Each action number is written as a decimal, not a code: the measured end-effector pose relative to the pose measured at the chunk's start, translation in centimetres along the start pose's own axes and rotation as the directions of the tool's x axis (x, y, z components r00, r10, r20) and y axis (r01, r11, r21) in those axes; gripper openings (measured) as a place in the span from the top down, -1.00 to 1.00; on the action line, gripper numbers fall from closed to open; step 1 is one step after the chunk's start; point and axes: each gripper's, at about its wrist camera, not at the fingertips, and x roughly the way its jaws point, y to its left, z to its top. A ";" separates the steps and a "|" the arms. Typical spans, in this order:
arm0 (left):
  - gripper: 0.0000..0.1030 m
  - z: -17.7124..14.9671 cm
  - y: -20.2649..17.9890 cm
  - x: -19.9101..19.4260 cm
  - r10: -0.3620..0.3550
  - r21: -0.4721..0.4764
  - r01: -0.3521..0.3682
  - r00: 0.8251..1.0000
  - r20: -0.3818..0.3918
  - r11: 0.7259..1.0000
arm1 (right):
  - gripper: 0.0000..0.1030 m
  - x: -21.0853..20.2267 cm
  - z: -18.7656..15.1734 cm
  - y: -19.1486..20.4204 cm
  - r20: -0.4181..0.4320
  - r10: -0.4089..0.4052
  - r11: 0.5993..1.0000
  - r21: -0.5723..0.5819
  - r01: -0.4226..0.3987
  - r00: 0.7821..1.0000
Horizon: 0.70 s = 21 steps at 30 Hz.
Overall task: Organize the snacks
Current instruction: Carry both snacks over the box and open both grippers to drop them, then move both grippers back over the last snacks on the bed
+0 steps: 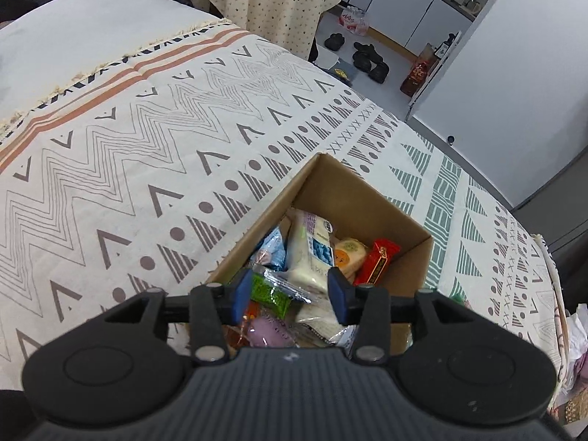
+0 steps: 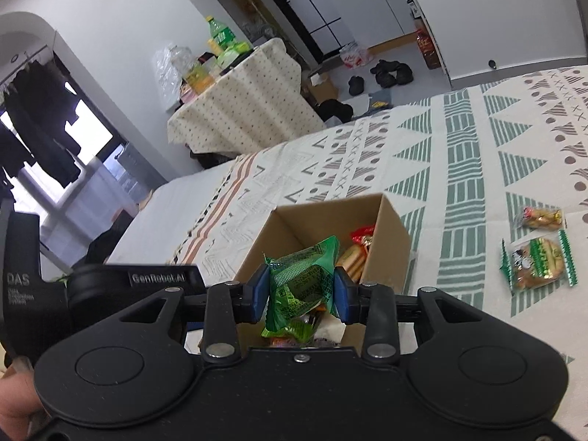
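Note:
An open cardboard box (image 1: 352, 191) stands on the patterned bedspread and holds several wrapped snacks, among them a red bar (image 1: 378, 261), a white and blue pack (image 1: 312, 253) and a green pack (image 1: 270, 290). My left gripper (image 1: 290, 296) hovers open and empty over the box. In the right wrist view my right gripper (image 2: 299, 294) is shut on a green snack packet (image 2: 301, 279) just above the box (image 2: 389, 235). The left gripper's black body (image 2: 110, 286) shows at the left.
Two wrapped snacks lie on the bedspread right of the box: a green-edged biscuit pack (image 2: 536, 261) and a small clear pack (image 2: 542, 217). A cloth-covered table (image 2: 239, 110) with bottles stands beyond the bed. Shoes (image 2: 389, 71) lie on the floor.

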 end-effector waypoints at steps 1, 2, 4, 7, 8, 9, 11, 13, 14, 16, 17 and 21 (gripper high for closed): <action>0.02 0.0 0.0 0.0 0.003 0.001 -0.003 1.000 0.001 1.000 | 0.20 0.0 0.0 0.1 -0.008 0.003 1.000 -0.004 -0.003 1.000; -0.05 -0.1 -0.1 0.0 0.007 0.003 -0.007 1.000 0.003 1.000 | 0.18 0.0 -0.1 0.2 -0.018 0.005 1.000 -0.010 -0.005 1.000; -0.18 -0.2 -0.2 0.1 0.024 0.007 -0.024 1.000 0.001 1.000 | 0.02 -0.1 0.0 0.4 -0.021 0.002 1.000 -0.022 -0.002 1.000; -0.37 -0.4 -0.5 0.1 0.056 0.019 -0.056 0.998 0.002 0.998 | -0.03 -0.9 0.4 0.3 -0.006 -0.006 1.000 -0.011 0.006 1.000; -0.43 -0.4 -0.6 0.0 0.058 0.021 -0.058 0.998 0.004 0.998 | -0.04 -1.1 0.6 0.1 -0.004 -0.010 1.000 -0.002 0.010 1.000; -0.48 -0.5 -0.7 -0.1 0.059 0.024 -0.060 0.998 0.007 0.998 | -0.07 -1.3 0.7 -0.1 0.000 -0.013 1.000 0.002 0.013 1.000; -0.49 -0.7 -0.9 -0.4 0.056 0.027 -0.056 0.998 0.016 0.998 | -0.17 -1.7 0.8 -0.6 0.002 -0.030 1.000 0.002 0.030 1.000; -0.52 -0.9 -1.3 -0.7 0.054 0.035 -0.055 0.998 0.023 0.998 | -0.32 -2.1 0.8 -1.0 0.001 -0.049 0.999 -0.004 0.049 0.999; -0.55 -1.0 -1.6 -0.8 0.056 0.041 -0.057 0.998 0.026 0.998 | -0.36 -2.4 0.9 -1.2 0.003 -0.059 0.998 -0.006 0.059 0.998; -0.60 -1.3 -2.1 -1.0 0.055 0.050 -0.056 0.998 0.031 0.997 | -0.57 -3.1 1.1 -1.6 0.017 -0.069 0.998 -0.011 0.070 0.997; -0.61 -1.5 -2.3 -1.1 0.050 0.052 -0.052 0.998 0.033 0.997 | -0.63 -3.4 1.2 -1.9 0.024 -0.080 0.997 -0.014 0.080 0.997; -0.63 -2.3 -4.0 -1.2 0.030 0.091 -0.031 0.999 0.022 0.995 | -0.71 -4.4 1.6 -3.7 0.028 -0.129 0.992 0.016 0.129 0.991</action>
